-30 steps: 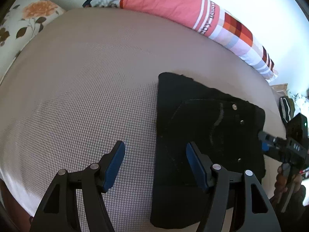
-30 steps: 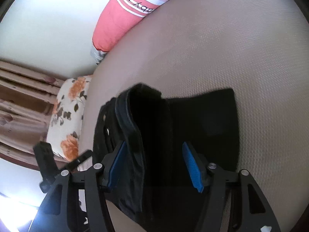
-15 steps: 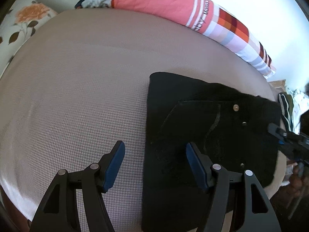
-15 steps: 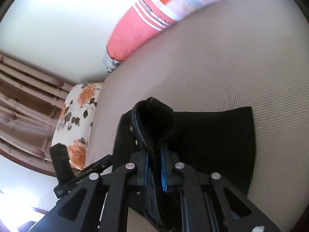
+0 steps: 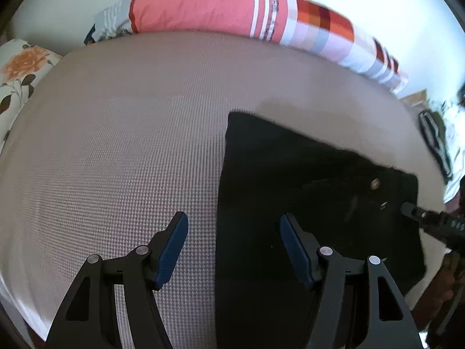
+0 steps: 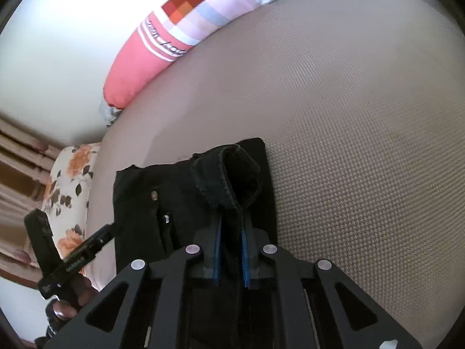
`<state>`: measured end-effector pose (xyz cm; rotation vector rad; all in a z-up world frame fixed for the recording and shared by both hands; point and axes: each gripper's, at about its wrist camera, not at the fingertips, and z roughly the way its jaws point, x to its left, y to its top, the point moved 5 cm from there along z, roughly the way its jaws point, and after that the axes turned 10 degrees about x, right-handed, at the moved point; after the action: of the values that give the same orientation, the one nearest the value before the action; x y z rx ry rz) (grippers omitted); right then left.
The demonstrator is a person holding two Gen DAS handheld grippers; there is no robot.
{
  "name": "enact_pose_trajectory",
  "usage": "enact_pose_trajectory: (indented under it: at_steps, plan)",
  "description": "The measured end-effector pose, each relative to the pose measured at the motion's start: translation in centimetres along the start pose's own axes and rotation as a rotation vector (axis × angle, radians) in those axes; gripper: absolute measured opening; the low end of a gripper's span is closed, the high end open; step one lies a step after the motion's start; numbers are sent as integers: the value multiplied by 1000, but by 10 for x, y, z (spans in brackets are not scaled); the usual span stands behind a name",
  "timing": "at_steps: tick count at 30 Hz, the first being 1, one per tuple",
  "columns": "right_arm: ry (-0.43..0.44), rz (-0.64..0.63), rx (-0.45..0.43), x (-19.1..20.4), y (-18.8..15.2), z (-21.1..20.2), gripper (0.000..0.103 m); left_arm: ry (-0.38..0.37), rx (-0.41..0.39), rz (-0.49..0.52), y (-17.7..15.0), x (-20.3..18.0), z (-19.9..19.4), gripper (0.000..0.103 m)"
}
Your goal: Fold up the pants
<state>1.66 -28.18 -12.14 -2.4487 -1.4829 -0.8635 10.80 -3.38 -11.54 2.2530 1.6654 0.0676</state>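
Right tool [image 6: 231, 250]: we see its blue pads drawn close together, clamped on a raised fold of the black pants [image 6: 186, 203]; the pinched cloth stands up in a thick stitched ridge just ahead of the tips.
Left tool [image 5: 234, 247]: we see its two fingers standing well apart with nothing between the pads; the left edge of the pants lies below the gap, and the right finger hangs over the black cloth while the left finger hangs over bare mattress.
Pants: folded into a dark block lying on the bed [image 5: 122, 151], ahead and to the right of the left tool; metal rivets show near the far right corner, where the tip of the right tool meets the cloth in the left wrist view.
Bed: covered in a pale, finely checked fabric that spreads ahead of both tools.
Long pillow [image 5: 232, 8]: coral, white-striped and checked, lying along the far edge of the bed against the wall, well beyond both tools.
Floral pillow [image 5: 20, 69]: far to the left of the left tool, at the bed's corner.
Hand [image 6: 66, 305]: we see fingers gripping the handle of the left tool, low and to the left of the right tool.
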Motion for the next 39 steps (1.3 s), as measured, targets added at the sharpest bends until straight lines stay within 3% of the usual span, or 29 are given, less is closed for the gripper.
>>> enact_pose_trajectory:
  at_steps: [8, 20, 28, 39]
  plan:
    - [-32, 9, 16, 1, -4, -1, 21, 20, 11, 22, -5, -3, 12, 67]
    - [-90, -16, 54, 10, -43, -19, 21, 19, 28, 63, -31, -19, 6, 67]
    - [-61, -17, 65, 12, -61, -28, 21, 43, 16, 90, -47, -26, -1, 67]
    - [-136, -98, 46, 23, -70, -37, 9, 66, 12, 121, -60, -33, -8, 67]
